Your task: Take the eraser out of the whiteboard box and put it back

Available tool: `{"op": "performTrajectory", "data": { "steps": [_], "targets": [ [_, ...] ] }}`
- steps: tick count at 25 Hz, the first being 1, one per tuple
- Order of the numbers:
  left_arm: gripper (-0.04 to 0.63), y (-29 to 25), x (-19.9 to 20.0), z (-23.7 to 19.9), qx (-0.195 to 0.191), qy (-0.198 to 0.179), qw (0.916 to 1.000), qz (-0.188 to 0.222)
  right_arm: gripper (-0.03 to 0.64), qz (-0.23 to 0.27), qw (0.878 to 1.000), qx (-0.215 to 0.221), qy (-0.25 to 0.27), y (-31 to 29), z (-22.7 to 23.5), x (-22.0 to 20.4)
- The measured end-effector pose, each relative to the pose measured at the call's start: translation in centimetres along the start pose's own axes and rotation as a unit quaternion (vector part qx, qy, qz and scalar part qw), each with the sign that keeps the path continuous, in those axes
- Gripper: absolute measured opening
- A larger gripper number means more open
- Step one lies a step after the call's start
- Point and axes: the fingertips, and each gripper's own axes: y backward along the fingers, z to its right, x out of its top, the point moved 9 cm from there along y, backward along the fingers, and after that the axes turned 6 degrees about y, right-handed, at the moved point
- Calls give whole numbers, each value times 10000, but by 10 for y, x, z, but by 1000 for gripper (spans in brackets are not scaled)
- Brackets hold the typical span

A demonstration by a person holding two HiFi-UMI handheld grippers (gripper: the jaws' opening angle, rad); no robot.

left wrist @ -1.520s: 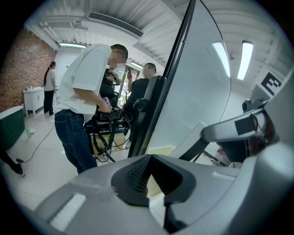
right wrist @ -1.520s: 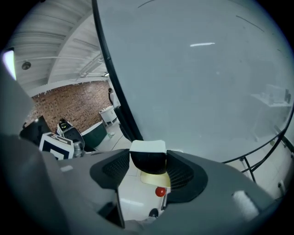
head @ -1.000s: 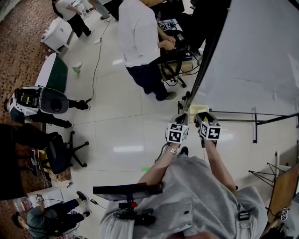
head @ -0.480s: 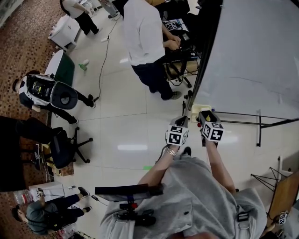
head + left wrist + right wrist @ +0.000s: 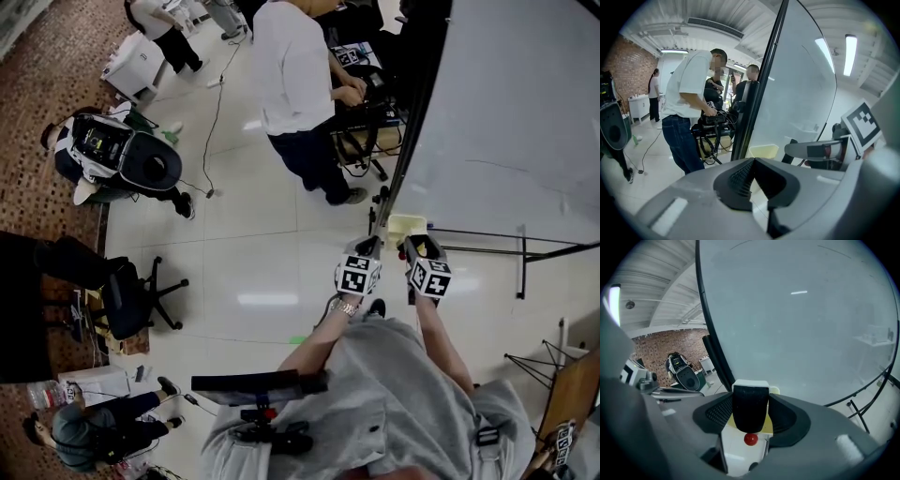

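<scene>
Right tongs (image 5: 750, 399) clamp the eraser (image 5: 749, 409) just above the yellow box (image 5: 767, 428) at the whiteboard's (image 5: 801, 324) lower corner. Left tongs (image 5: 753, 161) are pinched together and empty, at 9 o'clock of the right. The eraser looks clear of the box, so the return is probably in hand: lower it into the box mouth at 12 o'clock, then let go. There is no counter, only a glossy tiled floor (image 5: 253, 253), with a person (image 5: 295, 84) at a cart at 11 o'clock.
</scene>
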Motion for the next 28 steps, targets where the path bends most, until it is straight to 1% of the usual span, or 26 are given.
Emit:
{"op": "performTrajectory", "data": {
  "steps": [4,5,8,10,14,17,19,21,25,28],
  "targets": [
    [3,-4,0,-3,13,12,10000,-20,241,32,9999,-123,-52,11,-1,-9],
    [3,-5,0,-2,8,12,10000,-26,241,17,9999,-153,34,12,-3,-10],
    [3,-9,1,0,-24,-4,10000,-45,238,0,9985,-179,515,8,-11,-5],
    [3,-12,2,2,-43,-24,10000,-57,236,111,9972,-164,718,3,-15,2],
    [3,-12,3,4,-80,-33,9999,-61,235,383,9966,-97,725,-5,-15,11],
    [3,-11,3,1,-64,-15,10000,-62,235,413,9965,-71,722,-7,-15,-5],
    [3,-11,4,-1,-49,-2,10000,-55,235,301,9970,-112,697,-10,-12,-18],
    [3,-11,5,-2,-36,10,10000,-54,236,28,9980,-130,610,-15,-8,-28],
    [3,-12,4,0,-29,11,10000,-61,238,-586,9974,-72,420,-30,-3,-35],
    [3,-12,3,5,-14,5,10000,5,239,-817,9962,28,304,-38,-2,-40]
  ]
}}
